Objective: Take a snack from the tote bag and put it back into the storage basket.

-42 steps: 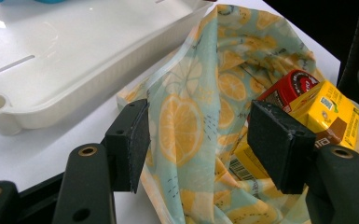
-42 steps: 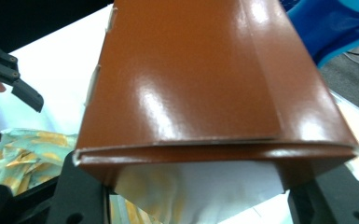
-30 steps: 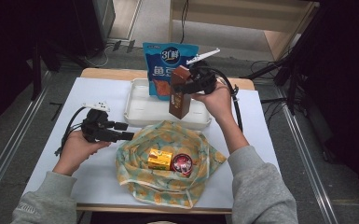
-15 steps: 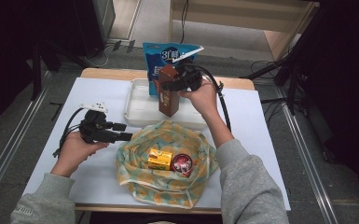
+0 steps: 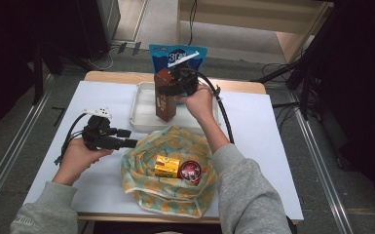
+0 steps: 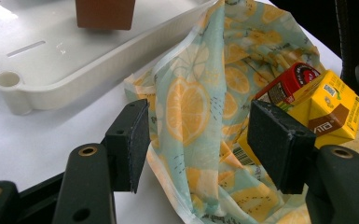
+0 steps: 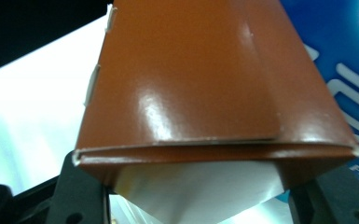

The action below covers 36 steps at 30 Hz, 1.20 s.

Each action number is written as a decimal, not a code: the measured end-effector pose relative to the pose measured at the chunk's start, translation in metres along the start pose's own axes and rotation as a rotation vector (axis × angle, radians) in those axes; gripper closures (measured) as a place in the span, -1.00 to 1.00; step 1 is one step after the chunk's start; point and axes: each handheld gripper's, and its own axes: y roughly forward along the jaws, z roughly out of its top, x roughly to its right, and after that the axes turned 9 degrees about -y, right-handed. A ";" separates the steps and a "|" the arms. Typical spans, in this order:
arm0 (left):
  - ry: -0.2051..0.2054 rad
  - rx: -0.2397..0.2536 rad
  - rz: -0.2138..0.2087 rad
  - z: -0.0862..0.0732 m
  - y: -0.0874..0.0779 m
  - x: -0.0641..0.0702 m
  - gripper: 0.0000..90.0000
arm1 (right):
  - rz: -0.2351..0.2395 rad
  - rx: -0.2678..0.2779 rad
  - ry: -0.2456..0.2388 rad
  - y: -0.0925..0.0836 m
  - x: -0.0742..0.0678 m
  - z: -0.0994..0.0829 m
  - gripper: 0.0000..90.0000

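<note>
Left gripper (image 5: 126,138) agape — right gripper (image 5: 168,84) clamped

One brown carton (image 5: 165,95), one white tray (image 5: 143,117), one blue snack bag (image 5: 178,56), one lemon-print cloth (image 5: 168,187). On the cloth lie one yellow juice box (image 5: 167,166) and one red item (image 5: 190,171), probably a can. Two grippers.

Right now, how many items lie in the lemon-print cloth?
2: a yellow drink carton and, touching its right side, a red can. The cloth's folds may hide more.
</note>
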 end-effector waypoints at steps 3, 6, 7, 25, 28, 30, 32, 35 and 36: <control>-0.003 -0.001 -0.001 0.000 0.000 0.000 -0.13 | -0.005 -0.003 -0.030 0.006 0.000 -0.004 -0.03; -0.001 -0.001 -0.002 0.000 0.000 0.000 -0.13 | 0.001 -0.008 -0.027 0.010 0.001 -0.007 -0.03; -0.003 -0.001 -0.001 0.000 0.001 0.000 -0.13 | 0.004 -0.009 -0.032 0.011 0.001 -0.009 -0.03; 0.005 -0.008 0.001 0.000 0.002 0.000 -0.13 | 0.012 0.022 -0.020 -0.001 0.007 -0.029 -0.02; 0.005 -0.008 0.002 0.000 0.002 0.000 -0.13 | 0.016 0.031 -0.022 -0.004 0.008 -0.033 -0.03; 0.004 -0.009 0.002 0.000 0.002 0.000 -0.13 | 0.019 0.038 -0.029 -0.006 0.009 -0.035 -0.03; 0.004 -0.011 0.003 0.000 0.002 0.000 -0.13 | 0.021 0.046 -0.033 -0.008 0.009 -0.039 -0.03; 0.001 -0.009 0.001 0.000 0.003 0.000 -0.13 | 0.027 0.061 -0.044 -0.011 0.009 -0.043 -0.04; 0.001 -0.009 0.001 -0.001 0.003 0.000 -0.12 | 0.027 0.066 -0.042 -0.011 0.009 -0.044 -0.04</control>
